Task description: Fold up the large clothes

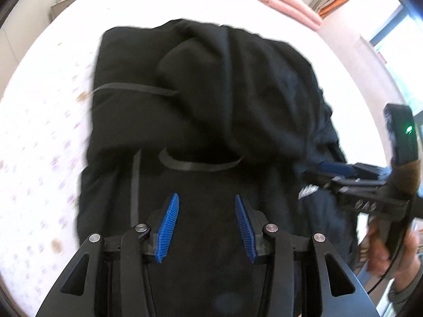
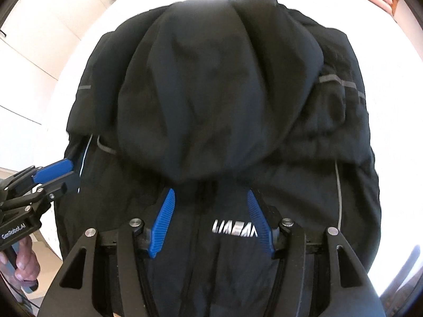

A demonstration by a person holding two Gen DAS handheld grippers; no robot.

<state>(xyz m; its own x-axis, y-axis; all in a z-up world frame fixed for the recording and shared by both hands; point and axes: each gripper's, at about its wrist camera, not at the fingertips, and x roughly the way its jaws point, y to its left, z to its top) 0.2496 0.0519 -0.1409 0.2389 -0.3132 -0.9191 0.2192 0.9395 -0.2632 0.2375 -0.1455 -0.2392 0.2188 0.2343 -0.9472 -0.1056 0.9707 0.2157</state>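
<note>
A large black jacket [image 1: 201, 100] lies bunched on a white bed, with its hood folded over the body and a white logo [image 2: 234, 229] on the chest. It fills the right wrist view [image 2: 216, 100]. My left gripper [image 1: 206, 198] is open just above the jacket's near part, holding nothing. My right gripper [image 2: 210, 192] is open over the logo area, empty. The right gripper also shows at the jacket's right edge in the left wrist view [image 1: 330, 170], and the left gripper at its left edge in the right wrist view [image 2: 56, 170].
The white bedsheet [image 1: 45, 121] with small faint prints surrounds the jacket. A folded pink blanket [image 1: 280, 2] lies at the far right of the bed. A window and curtains [image 1: 391, 34] are on the right. A bedside cabinet [image 1: 66, 2] stands at the far left.
</note>
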